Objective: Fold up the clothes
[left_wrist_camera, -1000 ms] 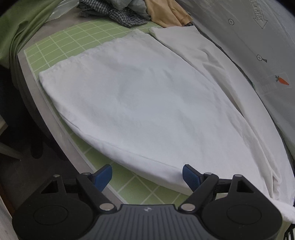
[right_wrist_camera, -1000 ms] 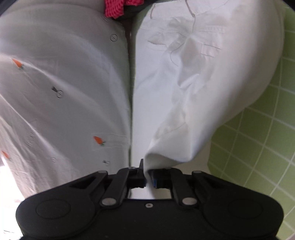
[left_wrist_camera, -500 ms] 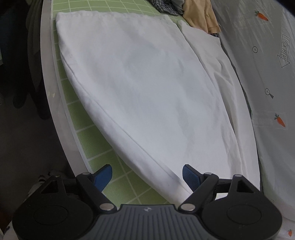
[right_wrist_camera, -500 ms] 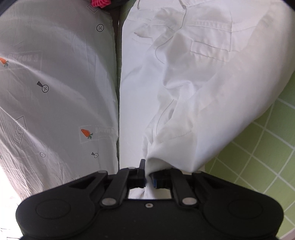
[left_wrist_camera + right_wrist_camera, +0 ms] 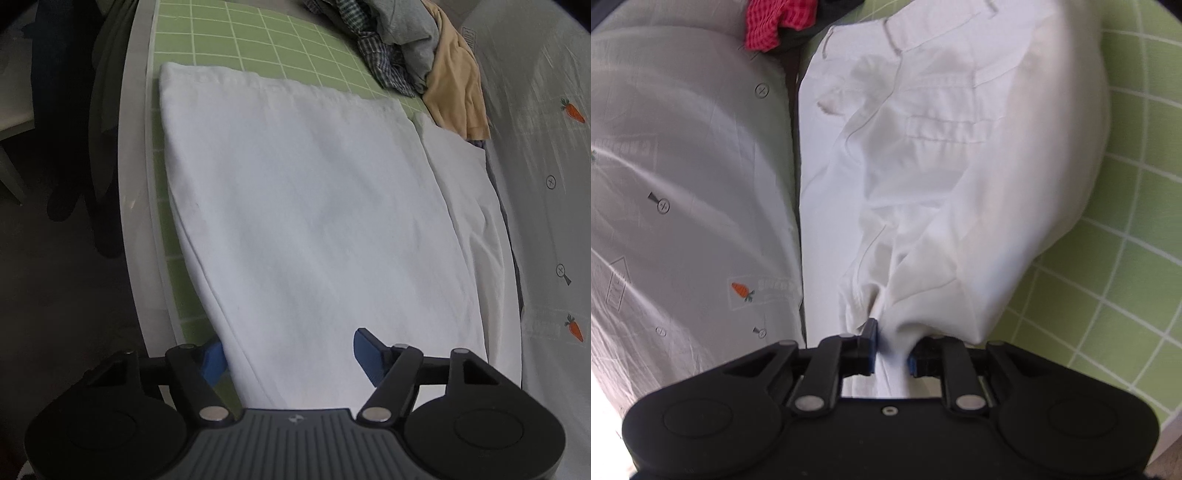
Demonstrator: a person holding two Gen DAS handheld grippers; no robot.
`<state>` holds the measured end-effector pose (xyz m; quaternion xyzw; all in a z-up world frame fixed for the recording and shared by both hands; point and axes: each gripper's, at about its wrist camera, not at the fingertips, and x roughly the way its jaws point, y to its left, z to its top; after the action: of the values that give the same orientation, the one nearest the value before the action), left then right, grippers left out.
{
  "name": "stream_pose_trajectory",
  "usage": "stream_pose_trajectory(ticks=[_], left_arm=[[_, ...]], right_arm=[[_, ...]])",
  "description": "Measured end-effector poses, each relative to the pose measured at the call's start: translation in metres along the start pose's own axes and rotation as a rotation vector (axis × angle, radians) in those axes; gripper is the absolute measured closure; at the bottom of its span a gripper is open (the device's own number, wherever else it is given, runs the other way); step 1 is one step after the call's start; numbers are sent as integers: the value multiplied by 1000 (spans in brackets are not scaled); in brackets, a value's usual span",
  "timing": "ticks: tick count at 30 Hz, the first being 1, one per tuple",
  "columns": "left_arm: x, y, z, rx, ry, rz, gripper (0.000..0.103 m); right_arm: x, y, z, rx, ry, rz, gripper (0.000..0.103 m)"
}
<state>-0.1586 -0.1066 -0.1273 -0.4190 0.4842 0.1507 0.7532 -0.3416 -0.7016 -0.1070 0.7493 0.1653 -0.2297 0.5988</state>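
Note:
White trousers lie flat on a green grid mat, legs folded one over the other. My left gripper hovers over the near side of the top leg. Its jaws are closing; the leg's long edge lies between the blue pads, which do not press on it. In the right wrist view the same trousers show their waistband and back pocket. My right gripper is opening, and a bunched fold of the white cloth sits loosely between its pads.
A heap of checked, grey and tan garments sits at the far end of the mat. A pale sheet printed with carrots lies along the trousers. A red checked cloth lies beyond the waistband. The table's white rim runs along the left, with dark floor beyond.
The left gripper rolled and moved over the trouser edge, its jaws narrowing. The right jaws, pinched on a fold before, have parted; the cloth has sagged lower.

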Motion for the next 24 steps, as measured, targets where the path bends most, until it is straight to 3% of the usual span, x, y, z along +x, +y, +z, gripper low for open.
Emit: stream_pose_trajectory(ticks=[2, 7, 9, 12, 14, 15, 16, 17, 19, 22, 24], left_arm=[[1, 4, 9, -8, -2, -8, 38], [3, 3, 24, 27, -2, 2, 47], [3, 6, 30, 40, 0, 6, 49], [4, 10, 44, 29, -2, 7, 49], [4, 14, 55, 7, -12, 18, 50], [5, 17, 61, -4, -13, 19, 50], [5, 19, 66, -16, -13, 20, 56], [6, 22, 72, -27, -14, 20, 70], [4, 23, 79, -33, -19, 5, 94], [-3, 20, 87, -29, -43, -26, 99], [-21, 5, 94, 33, -95, -55, 99]], right_arm=[[-6, -6, -1, 12, -23, -14, 77], [-10, -15, -6, 3, -103, -89, 47], [-13, -17, -6, -9, -142, -112, 44], [-15, -19, 0, -26, -213, -157, 22], [-19, -20, 4, -33, -281, -175, 21], [-21, -22, 7, -32, -295, -172, 23], [-22, -25, 10, -31, -304, -164, 32], [-24, -27, 13, -30, -314, -155, 41], [-29, -26, 15, -37, -327, -159, 82], [-42, -15, 10, -74, -367, -184, 93], [-62, -2, 6, -102, -397, -169, 96]])
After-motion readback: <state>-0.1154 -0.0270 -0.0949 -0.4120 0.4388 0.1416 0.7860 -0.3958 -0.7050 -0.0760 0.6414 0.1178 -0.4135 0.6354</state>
